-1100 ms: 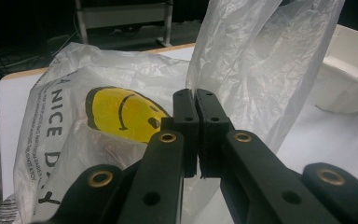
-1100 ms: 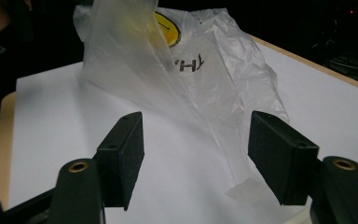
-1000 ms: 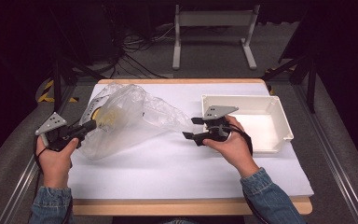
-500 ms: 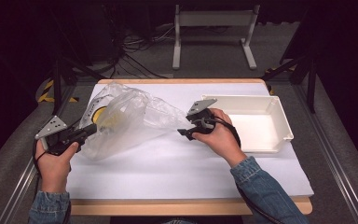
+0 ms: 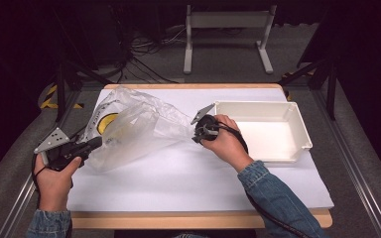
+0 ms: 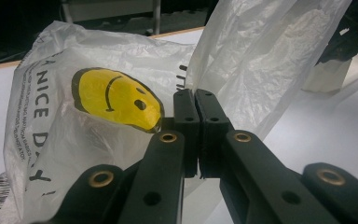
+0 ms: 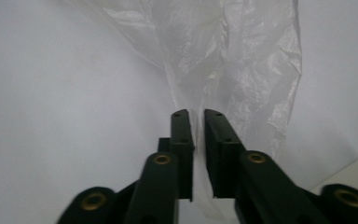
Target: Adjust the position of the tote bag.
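Both tongs, left [image 6: 196,100] and right [image 7: 196,116], are clenched on the thin translucent smiley-face plastic bag [image 5: 129,126] near the worktop's far-left corner; the right just closed. Pulling apart could tear the film.

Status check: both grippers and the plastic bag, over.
Left gripper shut on plastic bag. Right gripper just closed on its other end. White bin beside right hand; nothing blocking.

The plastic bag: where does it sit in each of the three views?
High view: plastic bag lies left of centre, stretched between both claws.
Left gripper view: it spans the upper frame, smiley print at left.
Right gripper view: top centre, a fold running down between the jaws.
Shared landmark: the white table cover.
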`<action>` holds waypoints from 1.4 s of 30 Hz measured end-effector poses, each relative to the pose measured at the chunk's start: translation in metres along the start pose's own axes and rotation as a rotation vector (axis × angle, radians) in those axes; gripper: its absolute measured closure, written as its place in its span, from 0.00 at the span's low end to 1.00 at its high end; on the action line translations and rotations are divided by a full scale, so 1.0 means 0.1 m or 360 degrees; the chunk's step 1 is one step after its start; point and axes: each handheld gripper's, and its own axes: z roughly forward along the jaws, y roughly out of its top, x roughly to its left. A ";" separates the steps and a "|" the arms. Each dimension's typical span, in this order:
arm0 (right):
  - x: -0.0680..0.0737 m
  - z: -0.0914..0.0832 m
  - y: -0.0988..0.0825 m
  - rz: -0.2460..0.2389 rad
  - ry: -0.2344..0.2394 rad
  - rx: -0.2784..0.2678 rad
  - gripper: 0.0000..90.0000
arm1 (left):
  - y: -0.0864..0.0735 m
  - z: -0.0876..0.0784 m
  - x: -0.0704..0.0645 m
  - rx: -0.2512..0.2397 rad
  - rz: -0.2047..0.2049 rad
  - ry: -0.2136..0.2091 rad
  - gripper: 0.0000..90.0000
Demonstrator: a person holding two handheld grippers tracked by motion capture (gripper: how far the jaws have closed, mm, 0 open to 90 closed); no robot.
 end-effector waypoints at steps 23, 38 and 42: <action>-0.33 -0.60 0.00 0.0450 0.0309 -0.0583 1.00 | 0.01 0.09 -0.05 0.0035 0.0074 -0.0054 0.96; -0.55 -0.69 0.18 0.0605 0.0247 -0.0749 1.00 | 0.02 0.19 -0.13 0.0039 0.0191 -0.0037 0.98; -0.62 -0.68 0.20 0.0631 0.0226 -0.0763 1.00 | 0.03 0.18 -0.16 0.0003 0.0217 -0.0048 0.99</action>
